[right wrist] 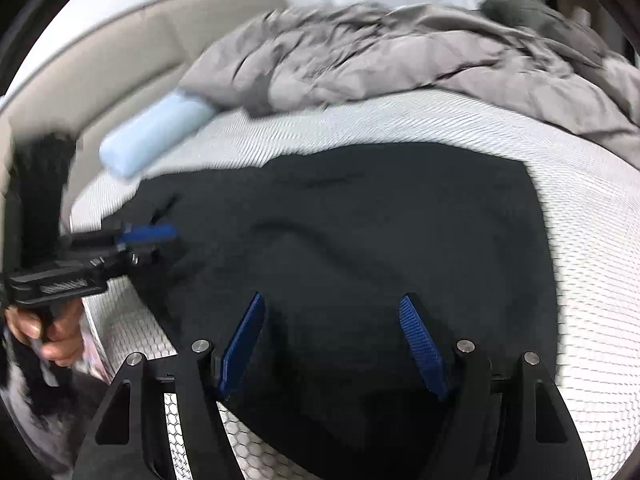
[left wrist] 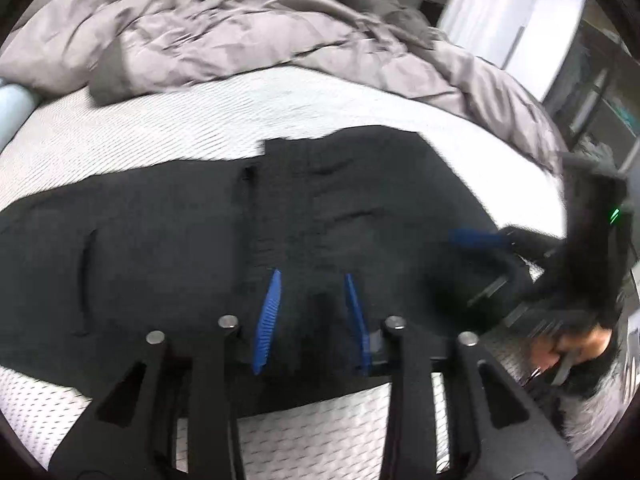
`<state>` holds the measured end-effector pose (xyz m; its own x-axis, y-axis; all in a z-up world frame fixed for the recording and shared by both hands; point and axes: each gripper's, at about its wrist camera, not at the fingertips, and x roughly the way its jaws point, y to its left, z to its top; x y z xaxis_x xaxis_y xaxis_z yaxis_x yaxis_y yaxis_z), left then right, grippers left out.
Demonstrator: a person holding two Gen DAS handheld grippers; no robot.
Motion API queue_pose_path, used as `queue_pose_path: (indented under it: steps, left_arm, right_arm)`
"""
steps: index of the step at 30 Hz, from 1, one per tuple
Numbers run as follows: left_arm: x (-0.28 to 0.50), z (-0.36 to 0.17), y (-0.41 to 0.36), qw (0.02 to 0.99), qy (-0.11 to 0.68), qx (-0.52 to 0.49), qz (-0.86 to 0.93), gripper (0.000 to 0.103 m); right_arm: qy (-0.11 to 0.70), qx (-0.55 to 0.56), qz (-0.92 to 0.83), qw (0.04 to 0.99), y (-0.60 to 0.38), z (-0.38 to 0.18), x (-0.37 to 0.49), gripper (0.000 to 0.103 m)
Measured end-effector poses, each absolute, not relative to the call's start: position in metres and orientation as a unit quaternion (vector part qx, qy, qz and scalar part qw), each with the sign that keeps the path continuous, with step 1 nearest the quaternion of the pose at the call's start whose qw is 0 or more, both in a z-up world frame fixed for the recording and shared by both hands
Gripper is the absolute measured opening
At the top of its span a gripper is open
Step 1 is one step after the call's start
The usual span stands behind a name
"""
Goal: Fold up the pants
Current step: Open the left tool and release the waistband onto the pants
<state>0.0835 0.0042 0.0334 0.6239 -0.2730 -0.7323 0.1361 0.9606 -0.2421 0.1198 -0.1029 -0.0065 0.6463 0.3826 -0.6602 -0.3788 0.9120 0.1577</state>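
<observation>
Black pants lie spread flat across the white mattress, with one layer folded over the other along a seam near the middle. My left gripper hovers over their near edge, blue pads apart, nothing pinched between them. My right gripper stands wide open above the pants near their front edge, also holding nothing. Each gripper shows in the other's view: the right gripper at the pants' right end, the left gripper at their left end, held by a hand.
A crumpled grey duvet is piled along the far side of the bed. A light blue roll lies at the far left by a beige headboard. Bare mattress borders the pants.
</observation>
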Motion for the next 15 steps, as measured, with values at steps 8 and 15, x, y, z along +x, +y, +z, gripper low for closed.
queue_pose_path:
  steps: [8, 15]
  left_arm:
    - [0.093, -0.009, -0.060, 0.876, 0.460, 0.057, -0.133, 0.066]
    - [0.084, 0.007, -0.063, 0.886, 0.435, 0.061, -0.148, 0.072]
  right_arm:
    - [0.409, -0.056, 0.167, 0.896, -0.151, -0.031, 0.098, 0.072]
    - [0.382, -0.105, 0.159, 0.904, -0.164, -0.020, 0.064, 0.074]
